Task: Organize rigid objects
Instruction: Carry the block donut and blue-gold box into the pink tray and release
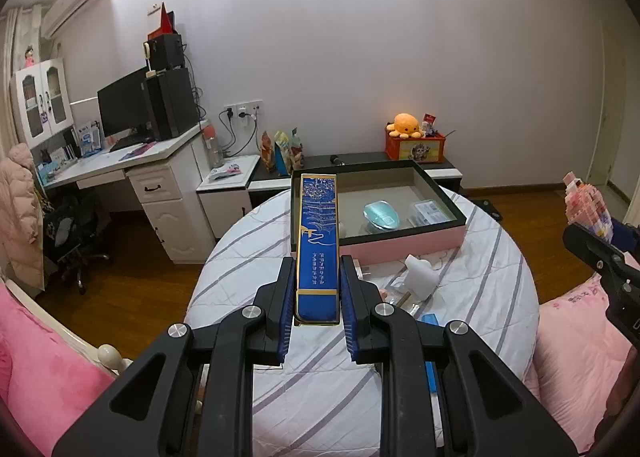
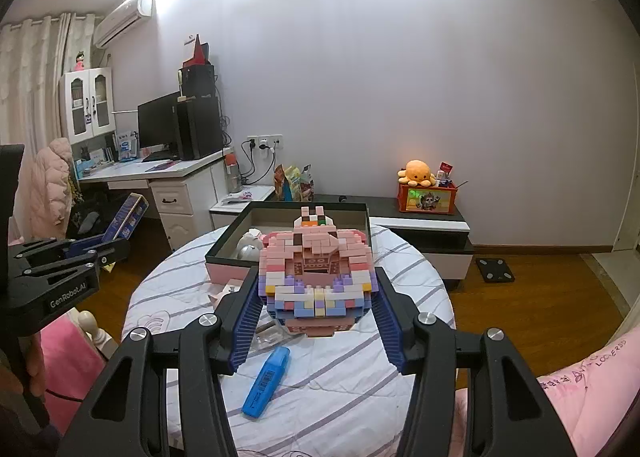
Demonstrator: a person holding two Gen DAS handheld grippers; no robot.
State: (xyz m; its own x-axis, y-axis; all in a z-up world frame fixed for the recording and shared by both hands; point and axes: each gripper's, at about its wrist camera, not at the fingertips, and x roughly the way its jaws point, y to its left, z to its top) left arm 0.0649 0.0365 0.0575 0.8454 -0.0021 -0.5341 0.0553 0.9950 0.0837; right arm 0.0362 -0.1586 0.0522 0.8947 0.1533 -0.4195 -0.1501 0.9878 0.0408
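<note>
Both grippers loaded: left gripper (image 1: 318, 297) clamps long blue box (image 1: 318, 241), far end over open storage box (image 1: 404, 243); right gripper (image 2: 316, 305) squeezes brick model (image 2: 316, 277) above table (image 2: 340, 377). Lower blue box flat along left wall, release gently.

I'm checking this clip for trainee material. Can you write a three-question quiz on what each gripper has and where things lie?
1. True or false: the left gripper is shut on a long blue box.
2. What does the right gripper hold?
A. a blue highlighter
B. a pink brick model
C. a plush octopus
3. Fill in: the blue highlighter lies on the striped ____.

Key:
1. True.
2. B, the pink brick model.
3. Tablecloth; the open tray lies behind it.
</note>
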